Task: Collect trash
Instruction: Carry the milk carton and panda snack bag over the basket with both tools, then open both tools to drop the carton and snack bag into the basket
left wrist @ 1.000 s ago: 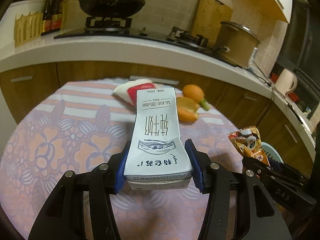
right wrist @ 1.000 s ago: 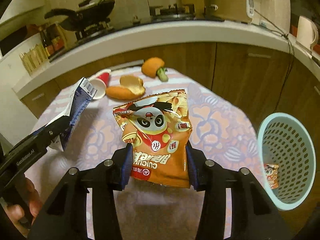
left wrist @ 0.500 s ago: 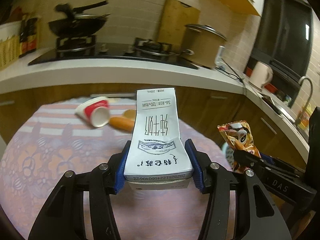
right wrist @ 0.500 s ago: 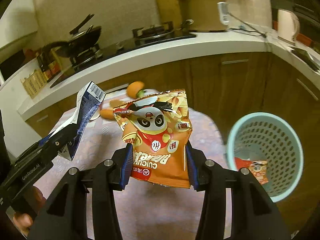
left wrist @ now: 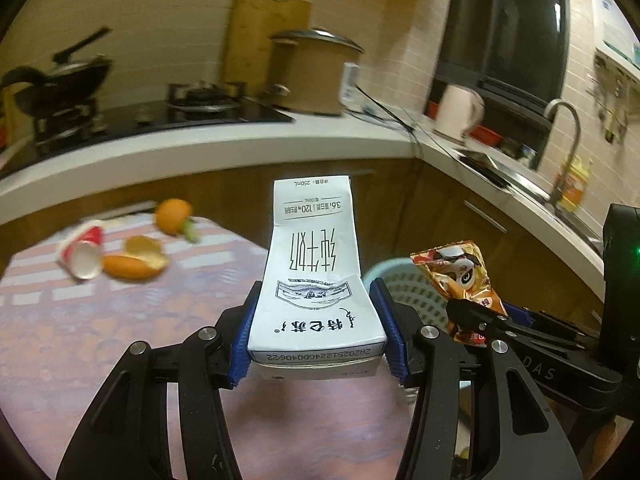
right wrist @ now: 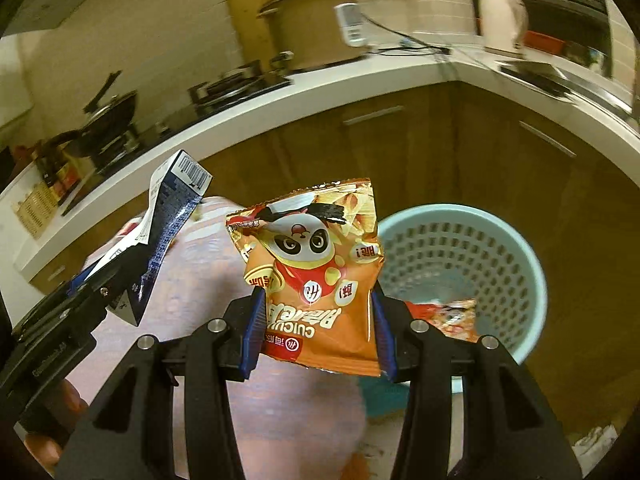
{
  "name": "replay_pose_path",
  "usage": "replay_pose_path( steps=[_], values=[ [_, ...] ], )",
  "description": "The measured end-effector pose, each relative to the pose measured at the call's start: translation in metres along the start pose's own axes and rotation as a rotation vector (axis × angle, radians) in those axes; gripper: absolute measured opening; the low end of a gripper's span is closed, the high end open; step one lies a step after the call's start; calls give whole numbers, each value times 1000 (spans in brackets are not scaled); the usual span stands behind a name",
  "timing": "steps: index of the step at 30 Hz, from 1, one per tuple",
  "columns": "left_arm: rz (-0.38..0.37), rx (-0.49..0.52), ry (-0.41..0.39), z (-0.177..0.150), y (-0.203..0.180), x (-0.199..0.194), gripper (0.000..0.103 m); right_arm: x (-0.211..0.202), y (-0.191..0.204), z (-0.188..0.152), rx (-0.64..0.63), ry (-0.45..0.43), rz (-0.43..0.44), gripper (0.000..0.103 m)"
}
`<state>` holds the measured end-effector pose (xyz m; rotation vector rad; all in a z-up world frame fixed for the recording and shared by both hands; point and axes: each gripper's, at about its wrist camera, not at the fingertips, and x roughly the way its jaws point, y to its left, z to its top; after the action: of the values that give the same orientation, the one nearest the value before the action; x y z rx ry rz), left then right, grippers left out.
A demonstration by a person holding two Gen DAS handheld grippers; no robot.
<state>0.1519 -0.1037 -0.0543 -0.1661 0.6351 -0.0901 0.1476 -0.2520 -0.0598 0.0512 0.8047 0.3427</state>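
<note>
Orange snack bag (right wrist: pixel 320 280) sits clamped between right claw (right wrist: pixel 318 334) pads (upright).

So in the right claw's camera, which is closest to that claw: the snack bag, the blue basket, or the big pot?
1. Snack bag, gripped in the right claw.
2. Blue basket, just beyond, to the right.
3. Big pot, far back on the counter.

Both grippers held up side by side, each clamped on a piece of trash.

The left gripper (left wrist: pixel 316 334) pinches a milk carton (left wrist: pixel 314 280) between its blue pads; the right gripper (right wrist: pixel 318 330) pinches a snack bag (right wrist: pixel 320 276) likewise. A blurred fingertip, probably the left hand (right wrist: pixel 60 420), shows beneath the left tool.
</note>
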Motion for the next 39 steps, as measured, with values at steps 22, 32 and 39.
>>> replay_pose_path(
  steps=[22, 32, 39],
  values=[
    [-151, 91, 222, -26, -81, 108, 51, 49, -116, -35, 179, 184, -152, 48],
    [-126, 66, 232, -26, -70, 113, 61, 60, -125, -42, 219, 218, -147, 61],
    [-119, 45, 225, -24, -56, 106, 61, 59, -118, -36, 198, 203, -141, 64]
  ],
)
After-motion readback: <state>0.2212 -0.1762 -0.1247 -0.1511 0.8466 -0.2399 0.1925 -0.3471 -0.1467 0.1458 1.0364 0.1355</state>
